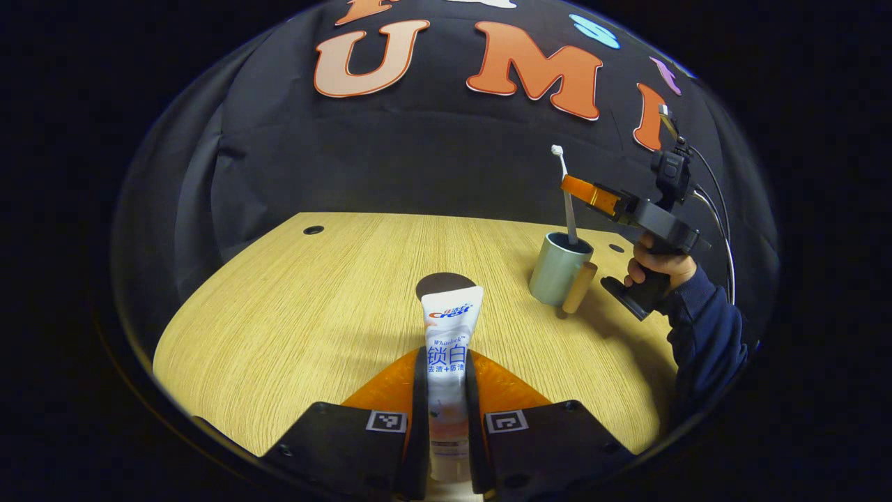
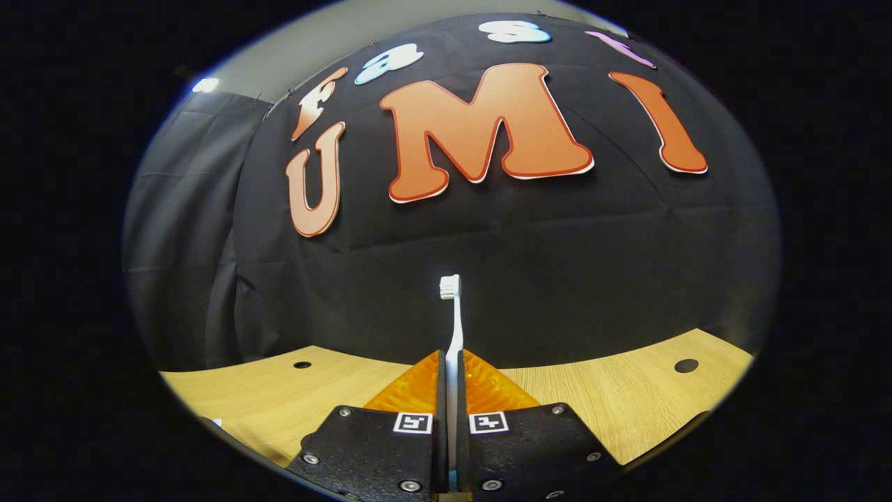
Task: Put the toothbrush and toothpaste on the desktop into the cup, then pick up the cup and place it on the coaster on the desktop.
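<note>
1. Toothbrush (image 2: 454,328) is clenched between the right claw's (image 2: 449,390) fingers, bristles up. In the left gripper view, that claw (image 1: 582,192) holds the brush's lower end inside the cup (image 1: 557,268), which stands on the desk (image 1: 279,321).
2. Toothpaste (image 1: 449,348) is gripped by the left claw (image 1: 446,390), both fingers pressing on the tube, its flat end pointing forward over the desk.
3. Beyond the tube lies a dark round coaster (image 1: 442,282), well apart from the cup.
4. Risk, as I judge it: letting go of the brush while it tilts could tip it against the rim and rock the cup.
5. Bringing in the tube while the right claw is at the cup could make the two claws collide.
6. The wide tube may catch on the rim or jam against the brush.
7. The cup's side handle (image 1: 580,287) could make a later lift lopsided.
</note>
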Tool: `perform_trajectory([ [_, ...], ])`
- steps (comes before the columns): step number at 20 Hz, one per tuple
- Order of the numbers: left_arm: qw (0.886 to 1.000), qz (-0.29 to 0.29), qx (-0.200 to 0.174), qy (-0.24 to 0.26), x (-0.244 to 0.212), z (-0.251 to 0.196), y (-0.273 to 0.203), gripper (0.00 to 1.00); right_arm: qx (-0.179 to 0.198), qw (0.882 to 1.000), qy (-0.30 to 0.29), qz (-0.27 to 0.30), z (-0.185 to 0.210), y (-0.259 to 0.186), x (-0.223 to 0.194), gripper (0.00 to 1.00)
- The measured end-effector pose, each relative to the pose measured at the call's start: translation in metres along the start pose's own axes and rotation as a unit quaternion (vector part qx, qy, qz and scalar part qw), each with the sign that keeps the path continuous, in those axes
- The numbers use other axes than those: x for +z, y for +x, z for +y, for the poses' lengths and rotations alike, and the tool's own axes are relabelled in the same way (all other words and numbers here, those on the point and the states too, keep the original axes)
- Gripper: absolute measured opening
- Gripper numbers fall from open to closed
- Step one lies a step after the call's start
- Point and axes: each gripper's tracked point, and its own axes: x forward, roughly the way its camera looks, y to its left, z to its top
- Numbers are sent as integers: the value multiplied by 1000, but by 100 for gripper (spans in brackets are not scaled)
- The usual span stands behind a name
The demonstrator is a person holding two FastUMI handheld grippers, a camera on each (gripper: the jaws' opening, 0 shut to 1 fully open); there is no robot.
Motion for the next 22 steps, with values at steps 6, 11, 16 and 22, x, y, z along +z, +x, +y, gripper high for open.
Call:
perform_trajectory([
  [6, 1000, -10, 6, 4, 5, 1, -2, 27, -3, 999, 2, 38, -6, -2, -27, 5],
  [11, 1000, -22, 7, 6, 11, 2, -4, 27, -9, 997, 15, 77, -9, -9, -48, 5],
  [16, 999, -32, 3, 8, 22, -2, 0, 27, -12, 995, 12, 99, -11, -17, -56, 6],
  [22, 998, -56, -13, 21, 41, -13, 8, 27, 7, 992, 17, 121, -1, -34, -58, 8],
])
